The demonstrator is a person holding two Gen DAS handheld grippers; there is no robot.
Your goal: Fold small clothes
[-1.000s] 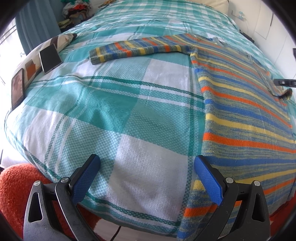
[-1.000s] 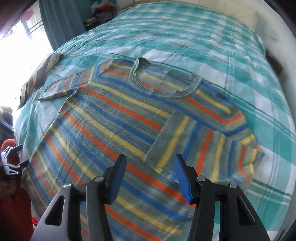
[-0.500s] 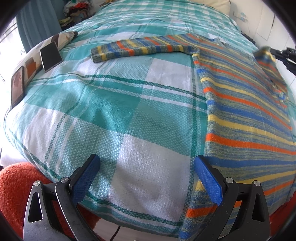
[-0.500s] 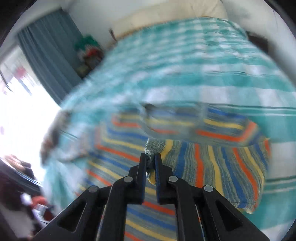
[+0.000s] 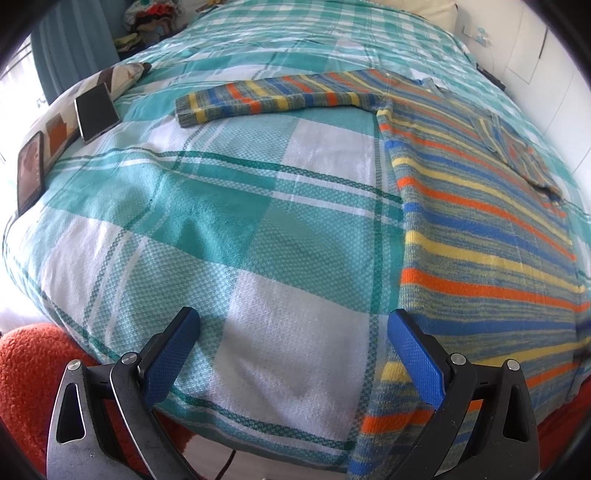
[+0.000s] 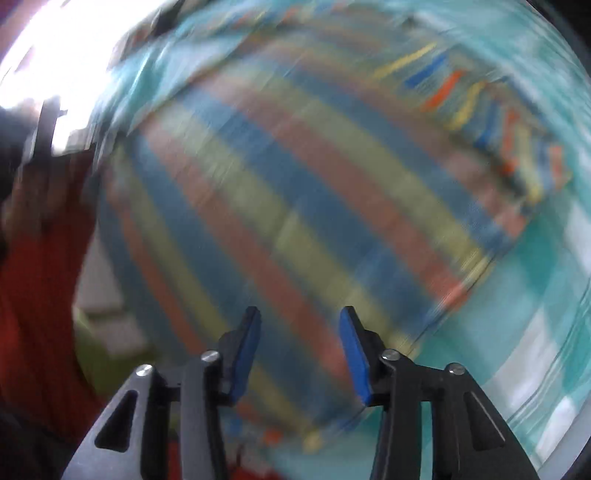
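blurring smears almost the whole right wrist view: only broad blue, yellow and orange bands of the striped sweater read, with teal plaid of the bedspread at the right edge, a bright washed-out patch top left and a red mass lower left that i cannot identify. only the right gripper is sharp there, its jaws parted and opening, blue pads with nothing between them, hanging over the sweater body.

left wrist view is crisp. the sweater lies flat on the bedspread, its body on the right side and cut off by the frame's right edge; its hem drapes over the near edge of the bed. one sleeve stretches out left across the plaid. the other sleeve is folded in on the body at the far right, small and hard to make out. left gripper has its jaws spread wide, nothing between them, over the near edge of the bed, its right pad just at the sweater's side edge.

only this view shows two phones lying on a patterned pillow at the left, an orange fuzzy thing below the bed edge, and a pile of clothes far back, too small to sort. no containers visible.
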